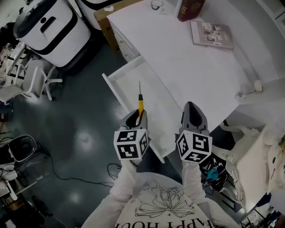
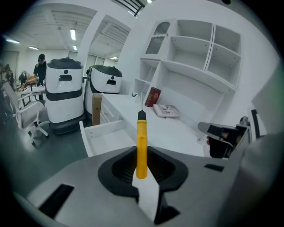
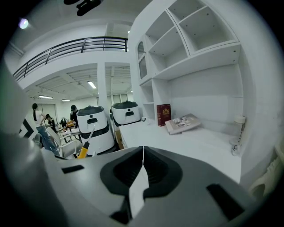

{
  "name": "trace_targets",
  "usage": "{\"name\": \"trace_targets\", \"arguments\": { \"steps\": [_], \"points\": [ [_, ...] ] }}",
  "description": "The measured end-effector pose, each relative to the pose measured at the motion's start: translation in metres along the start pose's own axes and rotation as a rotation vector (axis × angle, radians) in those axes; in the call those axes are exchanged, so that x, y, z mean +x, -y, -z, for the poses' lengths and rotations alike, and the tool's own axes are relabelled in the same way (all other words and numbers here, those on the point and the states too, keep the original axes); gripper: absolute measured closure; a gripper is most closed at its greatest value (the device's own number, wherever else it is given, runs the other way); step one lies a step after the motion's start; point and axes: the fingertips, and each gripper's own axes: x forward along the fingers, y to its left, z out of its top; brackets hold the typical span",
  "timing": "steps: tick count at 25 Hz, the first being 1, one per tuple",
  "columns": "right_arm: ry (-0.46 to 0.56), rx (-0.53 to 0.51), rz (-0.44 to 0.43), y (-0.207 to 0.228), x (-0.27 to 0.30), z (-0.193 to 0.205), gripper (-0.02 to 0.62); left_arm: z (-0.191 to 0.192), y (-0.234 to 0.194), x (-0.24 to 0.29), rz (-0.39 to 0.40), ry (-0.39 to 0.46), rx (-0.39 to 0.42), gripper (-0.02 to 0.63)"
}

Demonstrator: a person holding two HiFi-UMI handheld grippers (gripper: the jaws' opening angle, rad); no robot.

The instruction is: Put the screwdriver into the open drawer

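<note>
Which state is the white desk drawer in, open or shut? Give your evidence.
Open. The drawer juts out from the desk front, its inside exposed. The left claw holds the screwdriver, not yet in it.

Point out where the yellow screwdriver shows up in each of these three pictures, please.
Head view: the screwdriver is low in the centre, sticking out of the left gripper.
Left gripper view: it is dead centre, clamped between the jaws.
Right gripper view: it is low at the left edge.
Shared landmark: the red book appears in all three.
</note>
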Motion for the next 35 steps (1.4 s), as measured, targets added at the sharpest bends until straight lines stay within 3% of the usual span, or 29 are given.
{"name": "trace_targets", "arguments": {
  "steps": [22, 35],
  "points": [
    [-0.176, 0.047, 0.103, 0.034, 0.061, 0.068, 0.591, 0.075, -0.017, 0.128, 0.043, -0.353, -0.011, 0.541],
    [-0.223, 0.078, 0.109, 0.041, 0.075, 0.093, 0.591, 0.122, -0.019, 0.185, 0.015, -0.532, -0.039, 0.541]
  ]
}}
